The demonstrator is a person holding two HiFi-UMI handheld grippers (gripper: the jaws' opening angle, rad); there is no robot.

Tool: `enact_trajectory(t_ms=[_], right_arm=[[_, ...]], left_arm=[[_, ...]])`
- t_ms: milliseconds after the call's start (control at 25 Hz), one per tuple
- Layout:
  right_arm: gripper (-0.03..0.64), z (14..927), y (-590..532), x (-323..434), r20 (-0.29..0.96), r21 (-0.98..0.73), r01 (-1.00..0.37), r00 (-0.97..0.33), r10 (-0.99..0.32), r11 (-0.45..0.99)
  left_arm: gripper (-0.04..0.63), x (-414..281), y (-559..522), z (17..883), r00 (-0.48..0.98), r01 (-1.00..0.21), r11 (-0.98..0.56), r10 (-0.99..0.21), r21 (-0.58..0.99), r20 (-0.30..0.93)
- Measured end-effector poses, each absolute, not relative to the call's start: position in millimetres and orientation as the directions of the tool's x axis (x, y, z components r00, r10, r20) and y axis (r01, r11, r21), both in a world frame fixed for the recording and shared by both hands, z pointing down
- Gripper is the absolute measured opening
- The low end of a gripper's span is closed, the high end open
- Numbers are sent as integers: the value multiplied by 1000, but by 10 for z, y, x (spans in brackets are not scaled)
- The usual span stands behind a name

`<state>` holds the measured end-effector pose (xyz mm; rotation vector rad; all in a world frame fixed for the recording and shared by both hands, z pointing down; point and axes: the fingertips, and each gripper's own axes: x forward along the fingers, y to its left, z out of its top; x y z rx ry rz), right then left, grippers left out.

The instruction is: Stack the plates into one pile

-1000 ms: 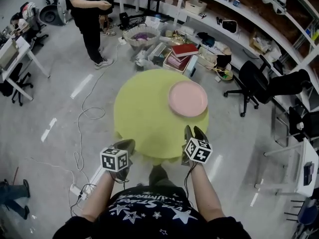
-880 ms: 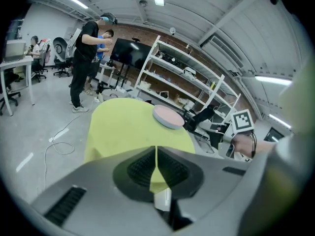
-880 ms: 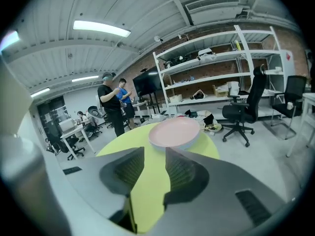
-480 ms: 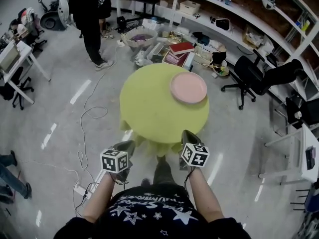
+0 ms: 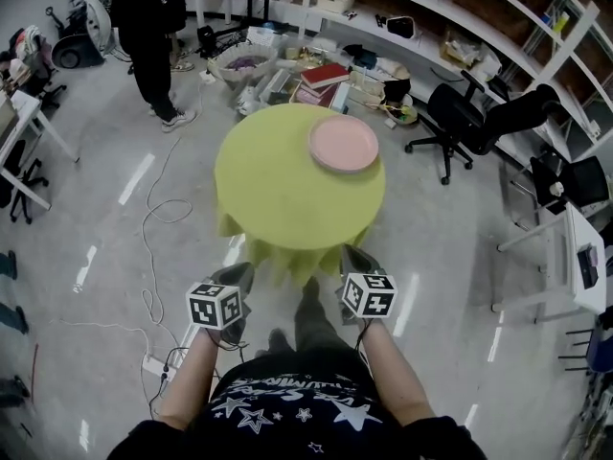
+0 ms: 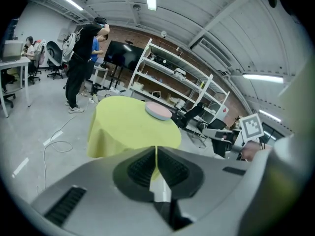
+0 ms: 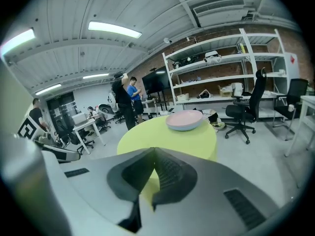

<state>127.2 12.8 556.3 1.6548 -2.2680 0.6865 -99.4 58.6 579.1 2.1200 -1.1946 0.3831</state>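
Yellow-green cloth covered the round table (image 5: 287, 190), hanging in folds at its near edge. Plates (image 5: 343, 144) sat in one pile on the table's far right part, close to the rim. The top plate was pink, and in the right gripper view a paler rim showed beneath it. The rest of the cloth was bare.

Left gripper (image 5: 241, 274) was held low in front of the person's body, short of the table's near edge and not over the cloth. Its jaws were together with only a thin slit between the ribbed pads, and nothing was in them. Right gripper (image 5: 351, 257) was level with it on the other side, also short of the table and well apart from the plates. Its jaws had just been closing and were pressed together, with nothing between them. Both grippers pointed toward the table, and their marker cubes faced up in the head view.

The person wore a dark shirt with star print (image 5: 297, 401).

Around the table was a grey floor with a white cable (image 5: 158, 218) looping on the left. A power strip (image 5: 153, 364) lay near the person's left arm. Another person in dark clothes (image 5: 144, 27) stood far left. White shelving (image 5: 450, 27) ran along the back right, with a black office chair (image 5: 460, 113) in front of it. A red book pile (image 5: 321, 77) lay among clutter just behind the table.
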Motion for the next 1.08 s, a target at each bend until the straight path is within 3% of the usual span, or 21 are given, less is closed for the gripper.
enact_trajectory(t_ms=[1080], right_arm=[[14, 5468, 780, 1856, 455, -222, -891, -454, -766, 396]], left_arm=[[23, -35, 1261, 5592, 506, -858, -337, -682, 387, 528]])
